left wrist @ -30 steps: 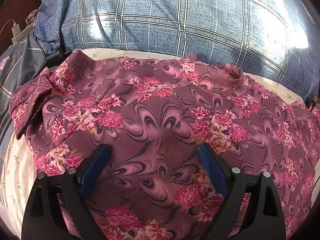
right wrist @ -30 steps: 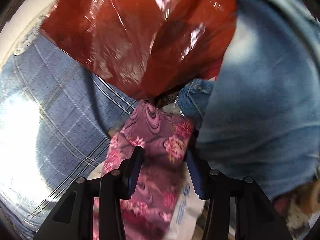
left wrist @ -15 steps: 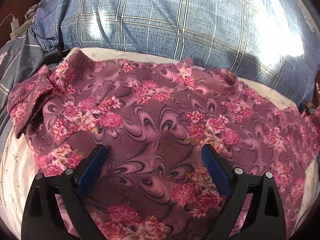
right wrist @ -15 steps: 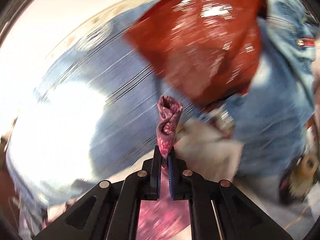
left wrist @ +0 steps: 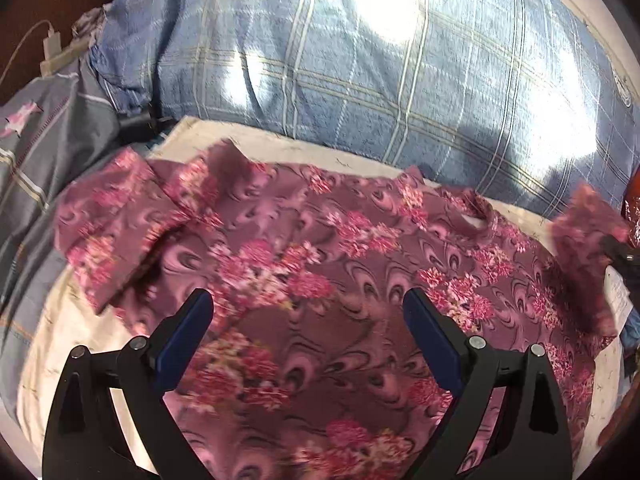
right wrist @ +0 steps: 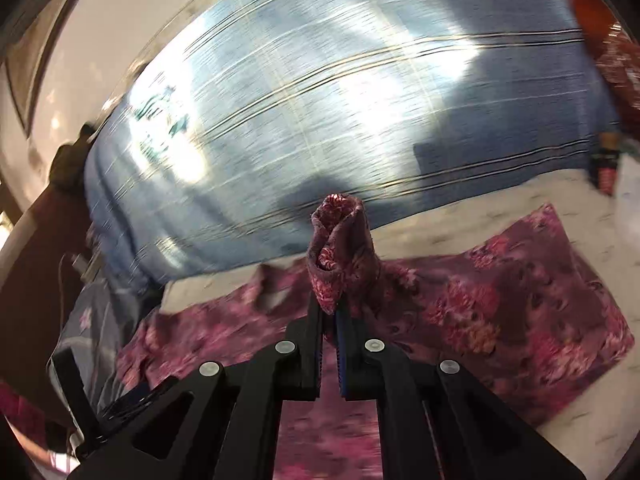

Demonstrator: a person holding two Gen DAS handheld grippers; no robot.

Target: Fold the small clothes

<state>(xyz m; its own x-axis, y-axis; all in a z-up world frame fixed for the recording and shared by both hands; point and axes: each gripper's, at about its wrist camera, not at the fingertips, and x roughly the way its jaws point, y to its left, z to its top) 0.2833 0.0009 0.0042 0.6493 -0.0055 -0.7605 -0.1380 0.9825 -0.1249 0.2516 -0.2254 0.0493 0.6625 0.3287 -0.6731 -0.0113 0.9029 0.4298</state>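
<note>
1. A floral shirt [left wrist: 360, 280], dark pink with brighter pink flowers and swirl shapes, lies spread on a cream sheet [left wrist: 52, 344] on a bed.
2. Beyond the shirt, a large blue plaid quilt [left wrist: 360, 80] is heaped up, with bright patches of sunlight across it.
3. To the left of the shirt lies a grey striped cloth [left wrist: 48, 152]. A white charger with its cable [left wrist: 50, 42] sits further back on a dark surface.
4. In the left wrist view, the left gripper [left wrist: 308, 340] hangs above the lower middle of the shirt. Its two blue-padded fingers [left wrist: 184, 336] stand wide apart with nothing between them, and they do not press the fabric.
5. In the right wrist view, the right gripper [right wrist: 329, 344] is clamped tight on a bunched fold of the shirt [right wrist: 340, 256]. The pinched fabric rises in a small peak above the fingertips.
6. In that view the rest of the shirt trails down onto the sheet [right wrist: 580, 196] to both sides, and the scene is blurred by motion.
7. At the right edge of the left wrist view, a corner of the shirt is lifted off the bed, with the dark tip of the right gripper [left wrist: 618, 250] beside it.
</note>
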